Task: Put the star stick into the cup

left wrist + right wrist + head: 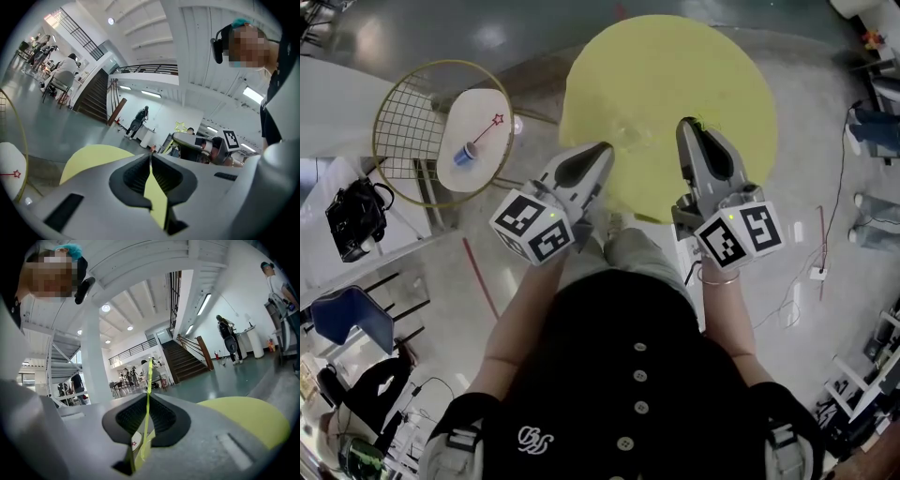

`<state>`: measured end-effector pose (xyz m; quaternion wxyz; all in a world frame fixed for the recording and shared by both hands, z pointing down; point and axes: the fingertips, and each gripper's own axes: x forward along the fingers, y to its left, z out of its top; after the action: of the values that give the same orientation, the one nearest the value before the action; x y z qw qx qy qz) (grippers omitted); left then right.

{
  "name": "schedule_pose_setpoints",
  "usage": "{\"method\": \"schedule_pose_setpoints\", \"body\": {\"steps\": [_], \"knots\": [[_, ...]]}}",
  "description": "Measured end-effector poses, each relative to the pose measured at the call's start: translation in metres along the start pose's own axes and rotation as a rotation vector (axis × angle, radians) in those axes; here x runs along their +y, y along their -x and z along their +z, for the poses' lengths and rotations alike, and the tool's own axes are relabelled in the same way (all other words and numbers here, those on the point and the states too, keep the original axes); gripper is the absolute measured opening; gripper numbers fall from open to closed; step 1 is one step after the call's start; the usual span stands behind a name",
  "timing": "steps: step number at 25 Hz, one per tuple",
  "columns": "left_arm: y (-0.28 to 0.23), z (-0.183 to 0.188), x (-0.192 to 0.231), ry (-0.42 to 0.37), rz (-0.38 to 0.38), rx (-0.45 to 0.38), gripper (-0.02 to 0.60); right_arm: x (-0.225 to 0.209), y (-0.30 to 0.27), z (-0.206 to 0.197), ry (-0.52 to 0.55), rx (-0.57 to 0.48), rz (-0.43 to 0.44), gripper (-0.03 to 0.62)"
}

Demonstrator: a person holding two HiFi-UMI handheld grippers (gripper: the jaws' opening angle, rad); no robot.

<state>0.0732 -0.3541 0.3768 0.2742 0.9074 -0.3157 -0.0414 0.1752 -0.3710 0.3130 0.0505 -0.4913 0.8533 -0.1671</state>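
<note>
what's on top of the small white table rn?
A blue cup and a red-star stick are on the white table. Whether the stick's lower end sits in the cup is too small to tell.

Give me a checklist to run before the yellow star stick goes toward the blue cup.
1. Right gripper fingers shut on the yellow star stick: ok.
2. Left gripper shut and empty: ok.
3. Blue cup in sight on the white side table: ok.
4. Held stick above the cup: not ok; both grippers are over the yellow table, and the cup is off to the left.
5. Cup free inside: cannot tell; a red star stick runs up to it.
</note>
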Motion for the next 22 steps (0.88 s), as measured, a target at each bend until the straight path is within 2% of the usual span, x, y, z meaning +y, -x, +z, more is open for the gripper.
{"method": "schedule_pose_setpoints", "body": {"steps": [7,22], "knots": [[-0.012,0.001,0.005,0.01,0.018,-0.003,0.023,-0.015,-0.009,-0.001,-0.007,0.012,0.009,0.015],[-0.027,-0.01,0.024,0.043,0.073,0.022,0.023,-0.044,-0.027,-0.039,-0.057,0.093,0.009,0.015]]}}
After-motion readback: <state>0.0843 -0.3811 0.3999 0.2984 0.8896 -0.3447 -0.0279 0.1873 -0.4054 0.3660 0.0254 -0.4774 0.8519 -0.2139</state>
